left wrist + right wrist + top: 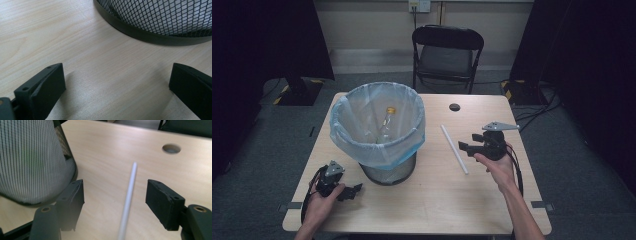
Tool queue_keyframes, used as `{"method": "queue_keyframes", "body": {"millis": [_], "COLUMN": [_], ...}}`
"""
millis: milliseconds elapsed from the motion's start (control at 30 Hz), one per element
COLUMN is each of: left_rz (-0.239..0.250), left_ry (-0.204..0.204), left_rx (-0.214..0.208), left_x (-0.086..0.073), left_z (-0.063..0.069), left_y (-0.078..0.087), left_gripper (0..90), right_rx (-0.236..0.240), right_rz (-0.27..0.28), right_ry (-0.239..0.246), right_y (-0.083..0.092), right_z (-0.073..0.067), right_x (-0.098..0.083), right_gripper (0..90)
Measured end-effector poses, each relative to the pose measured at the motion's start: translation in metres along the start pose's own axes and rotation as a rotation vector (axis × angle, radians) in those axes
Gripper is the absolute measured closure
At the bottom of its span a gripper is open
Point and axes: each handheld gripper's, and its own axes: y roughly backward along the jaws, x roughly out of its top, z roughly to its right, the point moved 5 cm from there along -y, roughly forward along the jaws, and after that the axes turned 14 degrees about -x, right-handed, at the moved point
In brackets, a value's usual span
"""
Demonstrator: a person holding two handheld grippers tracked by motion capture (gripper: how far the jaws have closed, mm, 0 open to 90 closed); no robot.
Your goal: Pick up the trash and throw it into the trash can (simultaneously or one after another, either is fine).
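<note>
In the high view, the right gripper (468,148) is at the right of centre of the frame, just beside the white tube (454,148), which lies flat on the table (437,200) and runs from upper left to lower right. In the right gripper view the tube (128,197) passes between the two black jaws, a little nearer to the right one. The jaws stand wide apart and touch nothing, so this gripper holds nothing at this moment.

The left gripper (354,190) is in the lower left of the high view, near the foot of the mesh bin (387,172). In the left gripper view its jaws are also spread wide, with only bare wood between them, and the black base of the bin (155,37) is in the upper right. It holds nothing too.

The bin has a blue bag (377,125) over its rim, and inside it stands a bottle (386,125) with a yellow cap.

I judge that the step in hand is the picking of the tube, probably to put it in the bin with the bottle. The approach seems almost finished, because the jaws are already on both sides of the tube. The next move calls for going down a little more and then closing on the tube, with care that it does not roll away, since it is thin and round. After this a lift over the high rim of the bag is needed.
</note>
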Motion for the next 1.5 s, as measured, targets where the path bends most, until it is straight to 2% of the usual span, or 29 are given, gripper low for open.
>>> {"method": "queue_keyframes", "body": {"millis": [67, 100, 133, 233, 267, 467, 533, 633, 700, 733, 767, 800, 867, 900, 967, 1000, 1033, 1167, 1300, 1400, 1433, 1500], "left_rz": [0.000, 0.000, 0.000, 0.000, 0.000, -0.001, 0.000, 0.000, 0.000, 0.000, 0.000, 0.000, 0.000, 0.000, 0.000, 0.000, 0.000, 0.000, 0.000, 0.000, 0.000, -0.001], "left_ry": [0.000, 0.000, 0.000, 0.000, 0.000, 0.000, 0.000, 0.000, 0.000, 0.000, 0.000, 0.000, 0.000, 0.000, 0.000, 0.000, 0.000, 0.000, 0.000, 0.000, 0.000, 0.000], "left_rx": [0.000, 0.000, 0.000, 0.000, 0.000, 0.000, 0.000, 0.000, 0.000, 0.000, 0.000, 0.000, 0.000, 0.000, 0.000, 0.000, 0.000, 0.000, 0.000, 0.000, 0.000, 0.000], "left_x": [0.000, 0.000, 0.000, 0.000, 0.000, 0.000, 0.000, 0.000, 0.000, 0.000, 0.000, 0.000, 0.000, 0.000, 0.000, 0.000, 0.000, 0.000, 0.000, 0.000, 0.000, 0.000], "left_z": [0.000, 0.000, 0.000, 0.000, 0.000, 0.000, 0.000, 0.000, 0.000, 0.000, 0.000, 0.000, 0.000, 0.000, 0.000, 0.000, 0.000, 0.000, 0.000, 0.000, 0.000, 0.000], "left_y": [0.000, 0.000, 0.000, 0.000, 0.000, 0.000, 0.000, 0.000, 0.000, 0.000, 0.000, 0.000, 0.000, 0.000, 0.000, 0.000, 0.000, 0.000, 0.000, 0.000, 0.000, 0.000], "left_gripper": [0.0, 0.0, 0.0, 0.0, 0.0, 0.0, 0.0, 0.0, 0.0, 0.0, 0.0, 0.0, 0.0, 0.0, 0.0, 0.0, 0.0, 0.0, 0.0, 0.0, 0.0, 0.0], "right_rx": [0.015, -0.011, -0.016, -0.007, -0.020, -0.017, -0.016, -0.025, -0.027, -0.027, -0.061, -0.077, -0.070, -0.080, -0.066, -0.069, -0.082, -0.129, -0.152, -0.166, -0.167, -0.169], "right_rz": [-0.020, -0.036, -0.034, -0.042, -0.061, -0.099, -0.136, -0.131, -0.180, -0.180, -0.224, -0.233, -0.238, -0.236, -0.251, -0.256, -0.264, -0.273, -0.286, -0.285, -0.297, -0.299], "right_ry": [-0.002, -0.002, -0.004, -0.020, -0.014, 0.033, 0.049, 0.059, 0.046, 0.046, 0.065, 0.065, 0.063, 0.068, 0.068, 0.081, 0.098, 0.114, 0.151, 0.166, 0.175, 0.173], "right_y": [-0.001, -0.002, -0.002, -0.003, -0.005, -0.013, -0.020, -0.024, -0.027, -0.027, -0.031, -0.032, -0.035, -0.037, -0.040, -0.042, -0.043, -0.044, -0.044, -0.043, -0.041, -0.041], "right_z": [0.000, 0.002, 0.003, 0.005, 0.007, -0.002, -0.004, -0.004, -0.004, -0.004, -0.003, -0.002, -0.001, 0.000, -0.002, -0.003, -0.004, -0.005, -0.007, -0.008, -0.010, -0.011], "right_x": [-0.004, -0.012, -0.014, -0.019, -0.027, -0.044, -0.053, -0.059, -0.066, -0.066, -0.072, -0.073, -0.075, -0.076, -0.078, -0.080, -0.080, -0.083, -0.087, -0.087, -0.087, -0.088], "right_gripper": [36.0, 37.7, 38.7, 39.7, 44.0, 47.4, 48.7, 51.4, 52.7, 52.7, 50.7, 51.0, 54.3, 53.7, 54.5, 55.5, 56.5, 62.6, 64.8, 69.1, 76.3, 79.0]}}
